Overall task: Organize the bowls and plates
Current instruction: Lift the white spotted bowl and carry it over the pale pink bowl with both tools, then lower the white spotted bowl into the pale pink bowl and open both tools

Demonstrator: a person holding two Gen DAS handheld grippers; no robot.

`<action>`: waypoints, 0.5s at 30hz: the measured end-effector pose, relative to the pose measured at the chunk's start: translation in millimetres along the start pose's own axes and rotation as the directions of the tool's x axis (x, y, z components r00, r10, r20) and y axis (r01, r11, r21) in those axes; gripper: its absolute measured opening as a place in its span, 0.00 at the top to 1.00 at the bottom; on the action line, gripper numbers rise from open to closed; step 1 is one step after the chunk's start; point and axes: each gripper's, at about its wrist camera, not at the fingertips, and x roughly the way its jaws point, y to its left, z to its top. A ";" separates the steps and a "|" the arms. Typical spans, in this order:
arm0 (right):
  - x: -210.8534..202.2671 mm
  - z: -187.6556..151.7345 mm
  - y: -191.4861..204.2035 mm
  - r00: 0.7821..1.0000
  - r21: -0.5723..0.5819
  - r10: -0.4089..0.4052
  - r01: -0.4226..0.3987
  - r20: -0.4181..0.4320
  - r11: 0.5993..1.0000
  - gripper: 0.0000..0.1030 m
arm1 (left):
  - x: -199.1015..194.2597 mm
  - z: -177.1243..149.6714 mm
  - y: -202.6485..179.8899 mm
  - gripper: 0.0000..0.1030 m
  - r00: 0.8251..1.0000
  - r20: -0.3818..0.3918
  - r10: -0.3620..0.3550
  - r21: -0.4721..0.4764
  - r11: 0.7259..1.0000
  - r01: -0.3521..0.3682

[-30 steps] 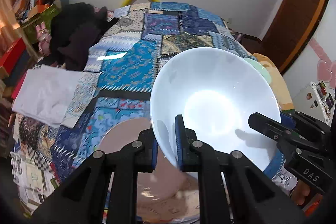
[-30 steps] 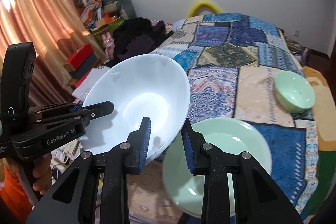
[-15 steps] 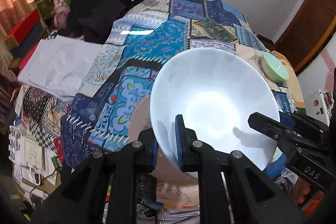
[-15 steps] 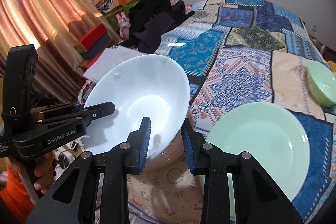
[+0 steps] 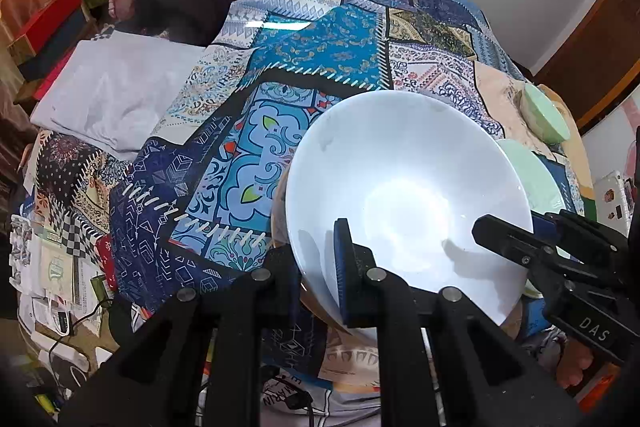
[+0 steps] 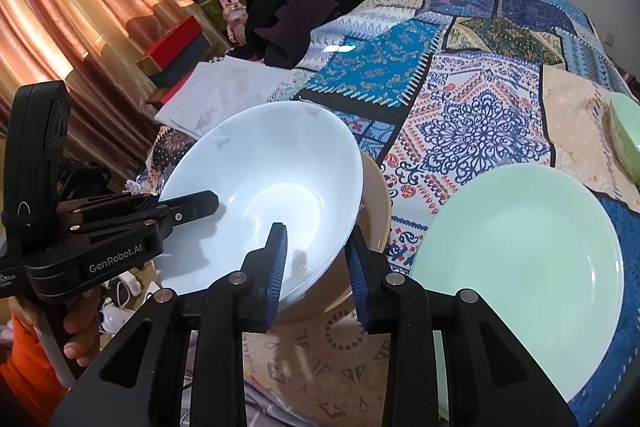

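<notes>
Both grippers hold a large white bowl [image 5: 404,203] [image 6: 272,179] by its rim, tilted, just above a beige plate [image 6: 376,211] on the patchwork quilt. My left gripper [image 5: 318,267] is shut on the near rim; in the right wrist view it [image 6: 188,207] clamps the bowl's left rim. My right gripper [image 6: 316,255] is shut on the near right rim and shows at the bowl's right side [image 5: 516,227] in the left wrist view. A pale green plate [image 6: 520,267] [image 5: 536,179] lies to the right of the bowl. A small green bowl [image 6: 624,135] [image 5: 544,113] sits beyond it.
The quilt [image 5: 312,47] covers a bed. A pile of black clothes [image 6: 296,11] and a folded white cloth [image 5: 112,95] lie at its far left. Boxes and a curtain [image 6: 80,7] stand left of the bed. A hand [image 6: 80,327] grips the left tool.
Both grippers have sunk with the white bowl, which now hangs close over the beige plate. The grips on the rim look the same.
</notes>
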 end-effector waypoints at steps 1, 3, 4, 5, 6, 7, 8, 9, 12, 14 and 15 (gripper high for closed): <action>1.4 -0.1 -0.2 1.000 0.000 0.000 0.000 -0.005 1.000 0.74 | 1.5 -0.6 0.4 0.87 1.000 -0.003 0.000 0.002 1.000 0.000; 4.6 -0.9 -0.4 1.000 -0.001 -0.001 0.001 -0.015 1.000 0.74 | 4.4 -1.5 0.9 0.87 1.000 -0.008 0.004 0.009 1.000 -0.004; 6.1 -1.2 0.0 1.000 -0.002 -0.002 0.002 -0.019 1.000 0.74 | 6.1 -2.1 1.0 0.87 1.000 -0.012 0.010 0.012 1.000 -0.009; 7.7 -1.5 -0.1 1.000 -0.002 -0.004 0.004 -0.024 1.000 0.74 | 7.8 -2.5 1.3 0.87 1.000 -0.015 0.015 0.013 1.000 -0.015; 9.7 -2.0 -0.5 1.000 -0.002 -0.006 0.006 -0.029 1.000 0.74 | 10.1 -2.6 1.3 0.87 1.000 -0.020 0.020 0.015 1.000 -0.020; 11.3 -2.6 -1.1 0.999 -0.001 -0.006 0.006 -0.034 1.000 0.74 | 11.6 -2.7 1.4 0.87 0.999 -0.024 0.022 0.017 1.000 -0.022; 11.9 -3.1 -1.8 0.999 0.002 -0.005 0.005 -0.036 1.000 0.74 | 12.9 -2.9 1.7 0.87 0.999 -0.027 0.021 0.017 1.000 -0.021; 12.8 -3.4 -2.6 0.999 0.004 -0.004 0.004 -0.039 1.000 0.74 | 14.4 -3.0 2.1 0.87 0.999 -0.030 0.019 0.016 1.000 -0.018; 12.7 -3.2 -3.6 0.999 0.004 -0.006 0.006 -0.038 1.000 0.73 | 17.3 -2.3 1.8 0.87 0.999 -0.032 0.015 0.018 1.000 -0.015; 11.2 -2.3 -4.8 0.999 0.008 -0.004 0.004 -0.035 1.000 0.73 | 19.6 -1.9 1.4 0.87 0.999 -0.034 0.016 0.022 1.000 -0.015; 10.1 -1.7 -6.2 0.999 0.012 0.001 -0.001 -0.032 1.000 0.72 | 21.1 -2.0 1.3 0.87 0.999 -0.038 0.012 0.023 1.000 -0.011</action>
